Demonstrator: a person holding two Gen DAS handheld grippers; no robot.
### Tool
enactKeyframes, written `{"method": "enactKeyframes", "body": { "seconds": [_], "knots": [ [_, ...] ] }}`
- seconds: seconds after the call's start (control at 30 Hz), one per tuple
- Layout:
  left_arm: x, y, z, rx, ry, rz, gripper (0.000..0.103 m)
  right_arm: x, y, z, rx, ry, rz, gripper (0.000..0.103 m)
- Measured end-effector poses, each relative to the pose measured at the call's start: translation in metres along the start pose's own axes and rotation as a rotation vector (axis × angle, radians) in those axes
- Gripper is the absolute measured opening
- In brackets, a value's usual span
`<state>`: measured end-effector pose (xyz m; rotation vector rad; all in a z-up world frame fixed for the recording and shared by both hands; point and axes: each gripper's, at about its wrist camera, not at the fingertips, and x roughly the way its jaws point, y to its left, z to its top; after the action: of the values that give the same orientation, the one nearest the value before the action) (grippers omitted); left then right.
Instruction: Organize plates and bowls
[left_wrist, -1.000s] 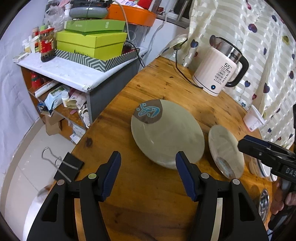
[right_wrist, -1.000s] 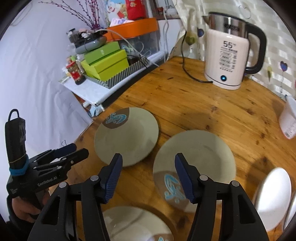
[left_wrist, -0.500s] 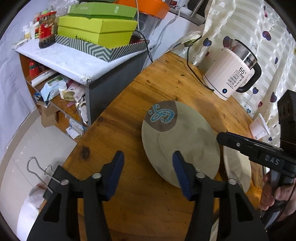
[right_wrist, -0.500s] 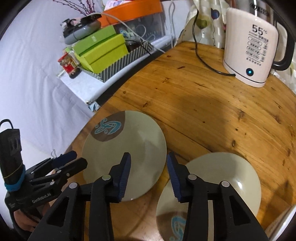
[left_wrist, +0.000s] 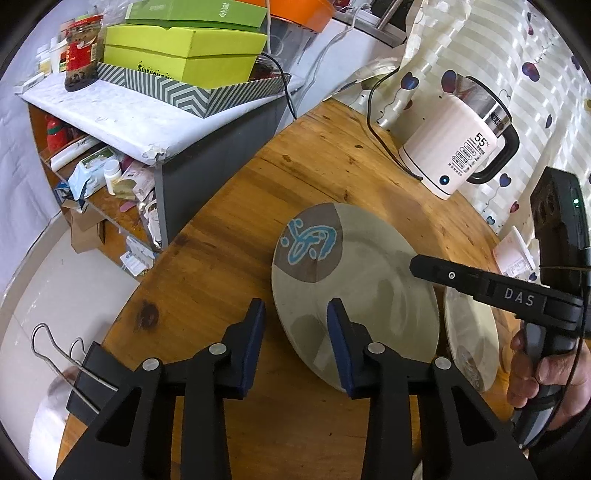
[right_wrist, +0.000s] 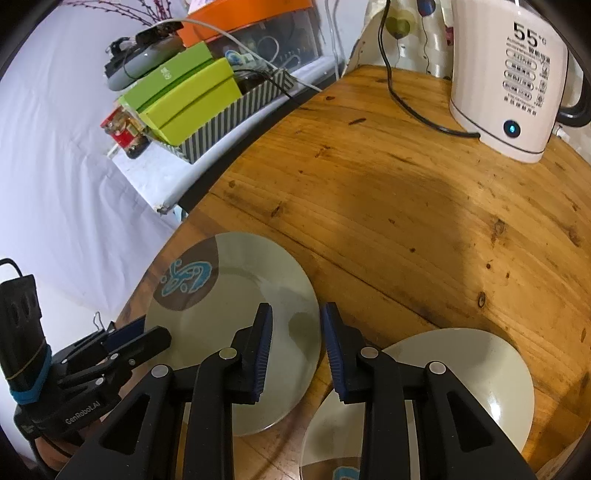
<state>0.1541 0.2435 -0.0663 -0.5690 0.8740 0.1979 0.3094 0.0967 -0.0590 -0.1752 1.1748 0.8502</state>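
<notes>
A grey-green plate with a brown patch and blue motif lies near the left edge of the round wooden table; it also shows in the right wrist view. My left gripper is open, its jaws straddling the plate's near-left rim. My right gripper is open, its jaws straddling the plate's right rim. A second matching plate lies to the right, also seen in the left wrist view. Both grippers are empty.
A white electric kettle with its cord stands at the table's back. A shelf unit with green boxes stands left of the table. A black binder clip is at the table's near-left edge. A paper cup stands at far right.
Both grippers have moved in on the left plate from either side and narrowed their jaws. The right gripper shifted left from the second plate to this one.
</notes>
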Motion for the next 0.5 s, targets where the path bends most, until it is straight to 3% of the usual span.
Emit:
{"method": "enactKeyframes", "body": {
  "seconds": [0.5],
  "knots": [
    [0.0018, 0.0006, 0.0011, -0.012, -0.003, 0.002, 0.036, 0.0075, -0.0031, -0.0051, 0.033, 0.021, 0.027, 0.024]
  ]
}}
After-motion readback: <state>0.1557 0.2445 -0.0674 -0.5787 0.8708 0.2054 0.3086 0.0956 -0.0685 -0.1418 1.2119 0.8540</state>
